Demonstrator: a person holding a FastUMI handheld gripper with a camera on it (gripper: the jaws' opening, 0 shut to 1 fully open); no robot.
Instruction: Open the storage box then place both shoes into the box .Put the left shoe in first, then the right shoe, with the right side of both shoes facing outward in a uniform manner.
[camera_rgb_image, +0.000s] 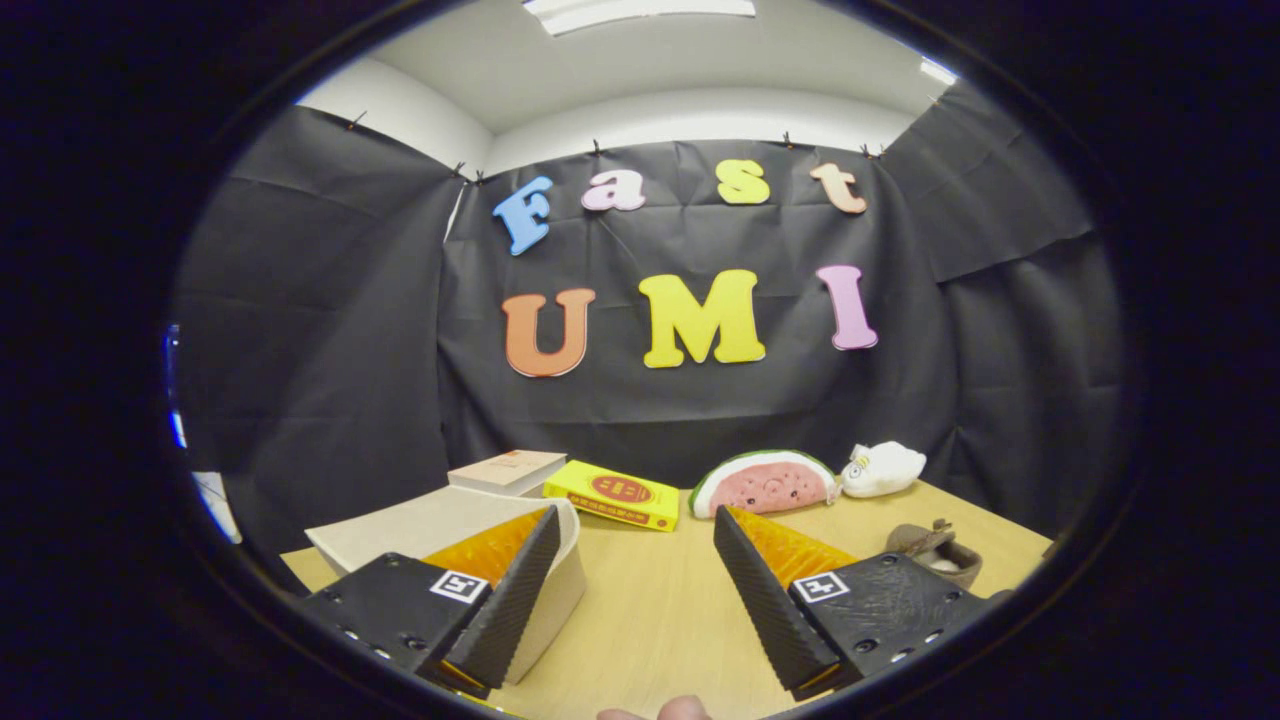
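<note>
1. You are holding the gripper (632, 560) with its jaws spread wide, grasping nothing.
2. The storage box (440, 525) is sitting lower left on the surface (650, 620), behind the left finger.
3. A shoe (935, 550) is lying lower right.

Storage box (440, 525) left, shoe (935, 550) right, open gripper (635, 530) between, over table (650, 610).
</note>
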